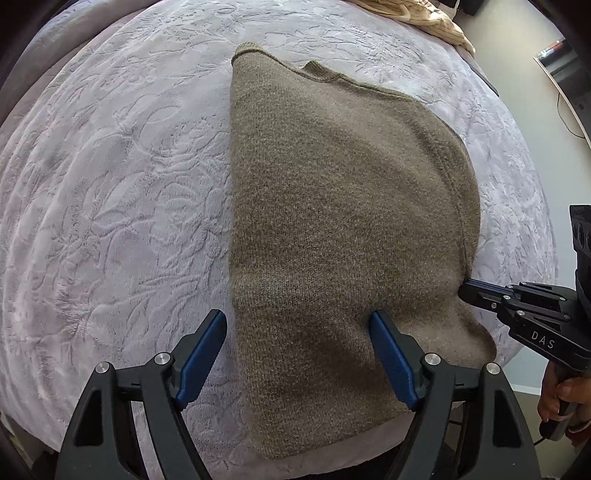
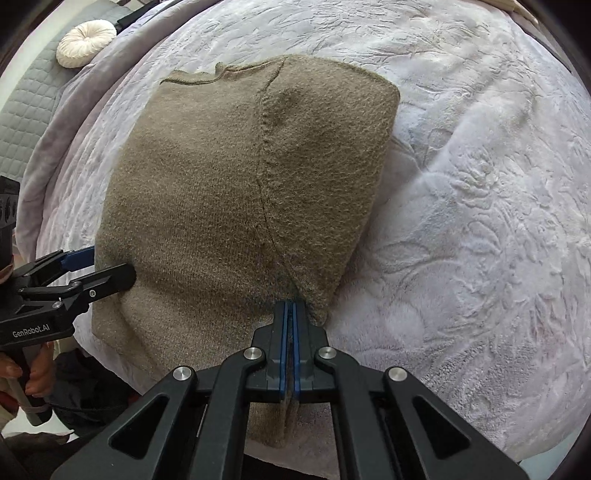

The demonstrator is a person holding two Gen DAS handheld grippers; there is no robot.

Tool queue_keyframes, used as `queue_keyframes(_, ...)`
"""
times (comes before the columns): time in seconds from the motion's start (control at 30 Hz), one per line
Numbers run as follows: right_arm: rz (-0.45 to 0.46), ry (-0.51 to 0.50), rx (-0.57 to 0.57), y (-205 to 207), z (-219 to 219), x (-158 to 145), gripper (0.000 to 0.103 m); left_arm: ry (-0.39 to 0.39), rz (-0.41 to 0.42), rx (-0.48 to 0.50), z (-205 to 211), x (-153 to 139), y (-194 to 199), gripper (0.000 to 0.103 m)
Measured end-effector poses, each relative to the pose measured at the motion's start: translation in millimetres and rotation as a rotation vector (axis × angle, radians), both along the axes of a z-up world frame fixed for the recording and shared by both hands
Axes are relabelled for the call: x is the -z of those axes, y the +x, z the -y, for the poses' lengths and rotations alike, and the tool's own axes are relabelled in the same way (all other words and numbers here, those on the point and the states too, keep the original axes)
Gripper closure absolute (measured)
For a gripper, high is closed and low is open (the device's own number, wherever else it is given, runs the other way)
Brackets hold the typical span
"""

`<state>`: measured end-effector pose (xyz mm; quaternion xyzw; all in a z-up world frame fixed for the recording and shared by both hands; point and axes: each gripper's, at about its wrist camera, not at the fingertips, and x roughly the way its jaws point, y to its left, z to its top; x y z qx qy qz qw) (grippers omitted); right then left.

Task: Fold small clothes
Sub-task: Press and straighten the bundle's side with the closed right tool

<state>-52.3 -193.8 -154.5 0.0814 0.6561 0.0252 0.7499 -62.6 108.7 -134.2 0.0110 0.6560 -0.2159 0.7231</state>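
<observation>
A brown knit sweater (image 1: 332,221) lies folded lengthwise on a pale lavender embossed blanket (image 1: 110,184). My left gripper (image 1: 299,336) stands open over the sweater's near left edge. One blue pad is over the blanket and the other rests on the knit. In the right wrist view the same sweater (image 2: 207,192) shows a seam running down to my right gripper (image 2: 291,308). That gripper is shut on a pinch of knit at the sweater's near right side. The left gripper (image 2: 107,267) appears open at the sweater's left edge, and the right gripper (image 1: 466,291) shows shut at its right edge.
A cream striped cloth (image 1: 436,22) lies at the bed's far edge. A round white cushion (image 2: 86,42) sits on a grey quilted cover (image 2: 26,110). Hands hold the gripper handles (image 1: 557,398) (image 2: 33,373). The bed's near edge runs just below the sweater.
</observation>
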Motion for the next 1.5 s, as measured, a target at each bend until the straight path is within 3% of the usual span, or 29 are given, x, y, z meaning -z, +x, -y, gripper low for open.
queue_keyframes(0.27, -0.065, -0.007, 0.031, -5.9, 4.8, -6.2, 0.098, 0.04, -0.003, 0.014, 2.1, -4.8, -4.4, 0.023)
queue_keyframes(0.43, -0.134, -0.025, 0.052, -15.9, 9.4, 8.5, 0.098, 0.036, -0.03, -0.003, -1.1, -1.4, -3.8, 0.023)
queue_keyframes(0.7, -0.132, 0.059, 0.203, -33.9, 36.0, -11.5, 0.097, 0.062, -0.024, 0.017, -11.7, -7.3, -10.1, 0.023)
queue_keyframes(0.77, -0.119, 0.114, 0.235, -41.6, 40.8, -18.7, 0.089, 0.073, -0.03, 0.02, -17.1, -6.9, -12.3, 0.023)
queue_keyframes(0.8, -0.105, 0.155, 0.248, -46.0, 41.7, -23.5, 0.075, 0.083, -0.035, 0.022, -19.0, -5.8, -13.5, 0.023)
queue_keyframes(0.83, -0.09, 0.184, 0.253, -50.0, 42.9, -27.7, 0.055, 0.091, -0.04, 0.023, -21.0, -4.6, -15.2, 0.023)
queue_keyframes(0.9, -0.063, 0.241, 0.249, -55.8, 39.9, -32.7, 0.04, 0.091, -0.047, 0.025, -24.4, -3.2, -18.5, 0.023)
queue_keyframes(0.97, -0.071, 0.273, 0.238, -57.3, 36.1, -27.6, 0.042, 0.095, -0.051, 0.032, -26.0, -1.7, -22.4, 0.023)
queue_keyframes(1.03, -0.121, 0.276, 0.243, -55.6, 33.8, -14.6, 0.084, 0.103, -0.05, 0.043, -27.7, -1.3, -26.2, 0.023)
queue_keyframes(1.13, -0.108, 0.262, 0.243, -53.6, 32.2, -12.7, 0.087, 0.106, -0.042, 0.058, -29.9, -0.5, -32.0, 0.023)
queue_keyframes(1.23, -0.135, 0.235, 0.279, -59.4, 39.3, 7.9, 0.09, 0.106, -0.055, 0.063, -30.4, 6.4, -39.1, 0.023)
queue_keyframes(1.33, -0.148, 0.278, 0.331, -72.5, 50.7, 22.7, 0.09, 0.113, -0.046, 0.065, -29.0, 3.1, -41.0, 0.023)
queue_keyframes(1.5, -0.147, 0.231, 0.312, -77.1, 50.8, 0.4, 0.089, 0.122, -0.029, 0.068, -26.5, -4.5, -40.3, 0.023)
